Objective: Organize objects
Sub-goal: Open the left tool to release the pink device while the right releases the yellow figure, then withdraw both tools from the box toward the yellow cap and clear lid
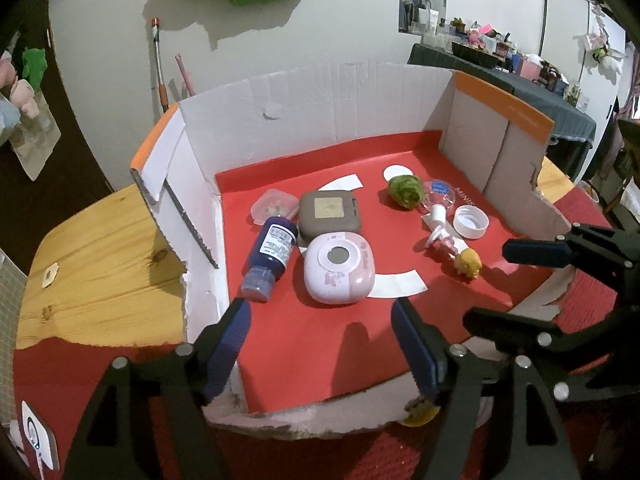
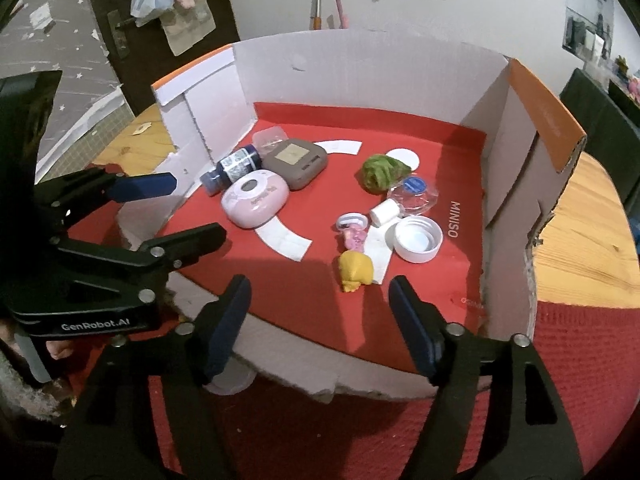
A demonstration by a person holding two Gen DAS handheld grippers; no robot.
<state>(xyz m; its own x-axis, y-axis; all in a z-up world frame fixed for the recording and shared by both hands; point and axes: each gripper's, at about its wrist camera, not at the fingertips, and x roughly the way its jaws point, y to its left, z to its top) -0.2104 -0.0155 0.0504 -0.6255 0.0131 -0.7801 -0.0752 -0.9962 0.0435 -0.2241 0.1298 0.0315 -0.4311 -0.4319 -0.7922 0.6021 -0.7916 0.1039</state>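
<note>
A cut-open cardboard box (image 1: pixel 296 108) with a red floor holds the objects. On its left lie a dark blue bottle (image 1: pixel 269 259), a pink rounded device (image 1: pixel 340 268), a brown case (image 1: pixel 331 215) and a small clear container (image 1: pixel 274 205). On the right are a green crumpled ball (image 1: pixel 405 191), a clear round bottle (image 1: pixel 439 196), a white cap (image 1: pixel 471 221), a pink figurine (image 1: pixel 442 242) and a yellow figurine (image 1: pixel 469 263). My left gripper (image 1: pixel 320 344) is open and empty at the box's front edge. My right gripper (image 2: pixel 320 320) is open and empty, just before the yellow figurine (image 2: pixel 355 270).
The box sits on a red cloth (image 2: pixel 360 432) over a wooden table (image 1: pixel 100 264). The box walls (image 2: pixel 512 184) rise on three sides; the front edge is low and torn. A small white device (image 1: pixel 38 436) lies at the table's near left.
</note>
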